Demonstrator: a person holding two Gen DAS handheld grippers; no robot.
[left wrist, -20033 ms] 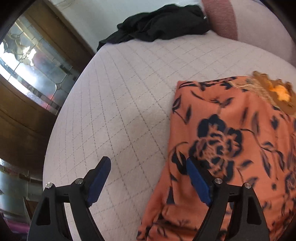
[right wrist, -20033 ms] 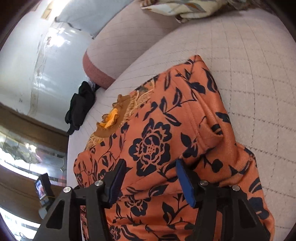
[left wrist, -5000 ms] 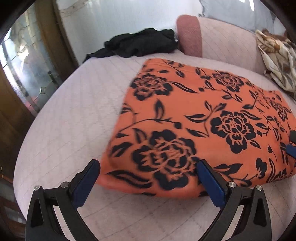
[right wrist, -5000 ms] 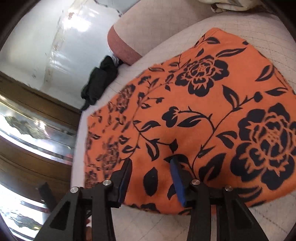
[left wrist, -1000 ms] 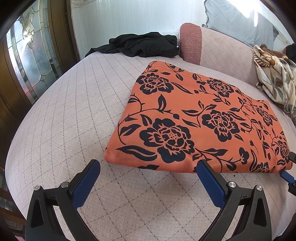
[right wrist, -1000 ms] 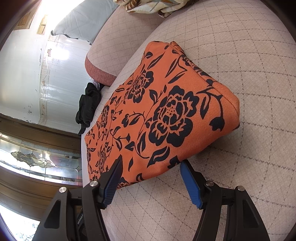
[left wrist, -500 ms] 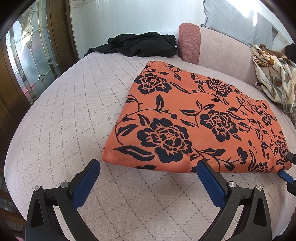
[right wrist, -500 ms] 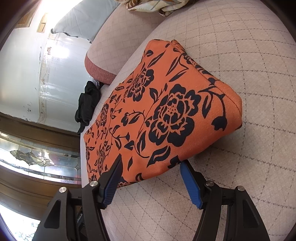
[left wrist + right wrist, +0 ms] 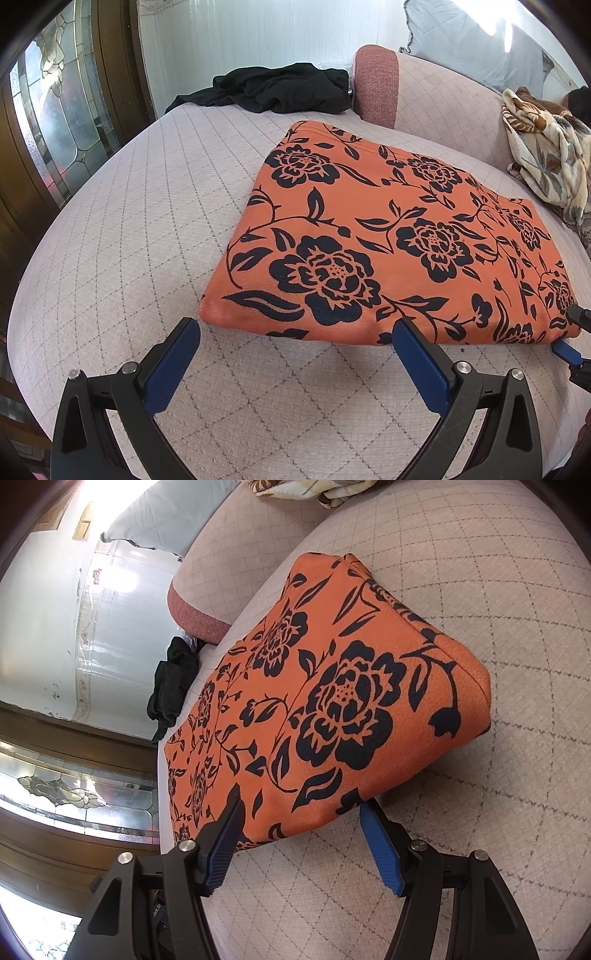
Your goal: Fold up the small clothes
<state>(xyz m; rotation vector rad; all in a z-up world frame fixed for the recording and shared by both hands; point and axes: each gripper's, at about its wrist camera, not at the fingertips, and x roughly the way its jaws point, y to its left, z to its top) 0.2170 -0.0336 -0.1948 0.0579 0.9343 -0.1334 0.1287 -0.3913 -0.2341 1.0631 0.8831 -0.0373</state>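
An orange garment with a dark floral print [image 9: 388, 229] lies folded into a flat rectangle on the quilted pale bed [image 9: 129, 221]. My left gripper [image 9: 295, 332] is open and empty, its fingertips just short of the garment's near folded edge. My right gripper [image 9: 299, 805] is open and empty, with its fingertips at the near edge of the same garment [image 9: 325, 701]. The tip of the right gripper also shows at the right edge of the left wrist view [image 9: 570, 350].
A black garment [image 9: 280, 92] lies bunched at the far end of the bed by a pink bolster [image 9: 376, 85]. A patterned blanket [image 9: 546, 147] is heaped at the far right. A wooden door with leaded glass [image 9: 48, 122] stands to the left.
Both grippers have edged slightly closer to the garment's near edge over the last second. Five seconds ago they hovered over the fold. The garment has not moved.
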